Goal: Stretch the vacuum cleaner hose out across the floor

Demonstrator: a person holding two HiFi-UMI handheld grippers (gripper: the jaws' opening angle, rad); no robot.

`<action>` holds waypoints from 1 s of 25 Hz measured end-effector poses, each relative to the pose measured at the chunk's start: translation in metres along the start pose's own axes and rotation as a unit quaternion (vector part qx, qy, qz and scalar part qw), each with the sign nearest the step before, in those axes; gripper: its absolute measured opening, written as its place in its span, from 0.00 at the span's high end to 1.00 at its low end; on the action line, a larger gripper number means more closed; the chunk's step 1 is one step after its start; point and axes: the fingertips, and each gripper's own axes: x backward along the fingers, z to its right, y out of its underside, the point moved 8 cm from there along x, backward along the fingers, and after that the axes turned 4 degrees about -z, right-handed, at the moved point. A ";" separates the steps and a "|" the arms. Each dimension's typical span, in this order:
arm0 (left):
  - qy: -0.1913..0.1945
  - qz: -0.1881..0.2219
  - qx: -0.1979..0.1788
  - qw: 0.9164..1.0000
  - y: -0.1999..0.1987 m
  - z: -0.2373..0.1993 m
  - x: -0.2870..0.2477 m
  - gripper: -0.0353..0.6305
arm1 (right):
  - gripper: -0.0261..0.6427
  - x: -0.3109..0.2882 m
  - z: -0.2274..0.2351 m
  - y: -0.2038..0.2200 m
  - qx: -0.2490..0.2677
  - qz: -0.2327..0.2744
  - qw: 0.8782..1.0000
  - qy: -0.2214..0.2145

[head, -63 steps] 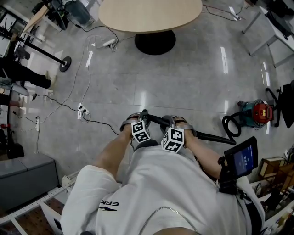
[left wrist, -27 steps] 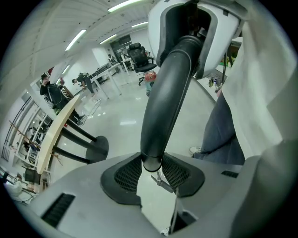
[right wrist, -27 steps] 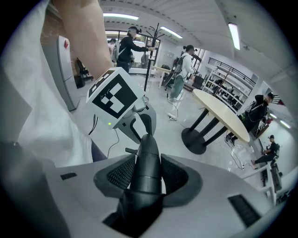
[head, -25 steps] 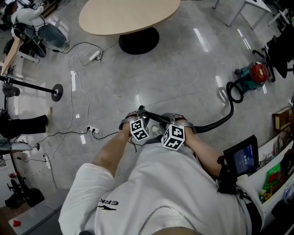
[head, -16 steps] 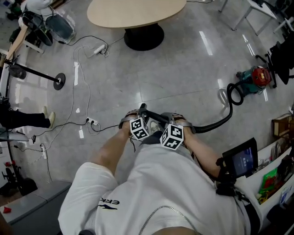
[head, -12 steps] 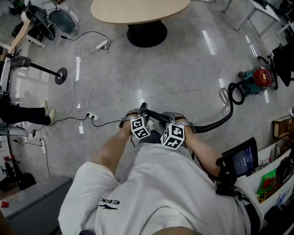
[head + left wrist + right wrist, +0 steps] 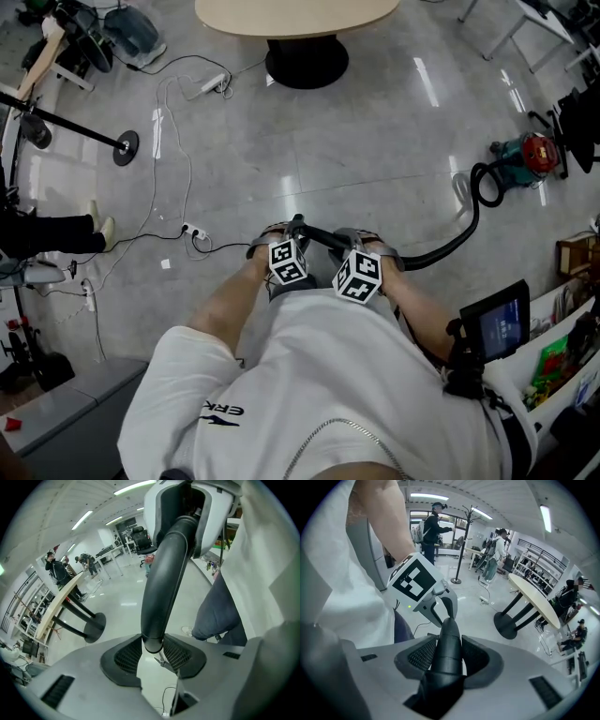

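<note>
Since the earlier head view, the vacuum cleaner point(image 7: 523, 157) sits further up the frame and the hose point(image 7: 461, 230), then looped close beside it, now runs out in one long shallow curve; the table point(image 7: 281, 14) has also shifted toward the top edge.

Legible writing: only the letters "ERK" on the person's white shirt point(image 7: 328, 394). Each gripper carries a cube with black-and-white square markers.

Hose: black, flexible, leaving a loop at the teal-and-red cleaner and ending in a smooth, rigid black tube point(image 7: 317, 238) held level in front of the person.

Left gripper point(image 7: 277, 232): ribbed dark pads clamped on the tube's open end point(image 7: 164, 573), one pad touching each side.

Right gripper point(image 7: 364, 244): jaws closed on the same tube point(image 7: 449, 639) further along, just beside the left gripper.

Surface: polished grey floor point(image 7: 375, 141) with glossy light reflections, crossed by thin black cables point(image 7: 169, 122) and a white power strip point(image 7: 214, 84).

Room: open workshop; round beige tabletop on a black pedestal base point(image 7: 307, 61), a stand with a round black foot point(image 7: 125, 147), and a small lit screen point(image 7: 497, 323) at the person's right.
</note>
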 end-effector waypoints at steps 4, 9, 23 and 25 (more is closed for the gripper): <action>0.012 0.027 -0.042 0.999 0.017 -0.001 0.008 0.73 | 0.71 -0.009 -0.009 -0.019 0.000 -0.007 1.000 -0.003; 0.025 0.054 -0.083 0.995 0.027 -0.004 0.014 0.73 | 0.71 -0.018 -0.017 -0.044 0.013 -0.009 1.000 -0.005; 0.021 0.049 -0.064 0.996 0.085 -0.030 0.034 0.73 | 0.71 -0.044 -0.025 -0.108 0.033 -0.002 0.999 -0.006; 0.019 0.045 -0.060 0.997 0.097 -0.034 0.038 0.73 | 0.71 -0.050 -0.027 -0.120 0.034 0.001 0.999 -0.007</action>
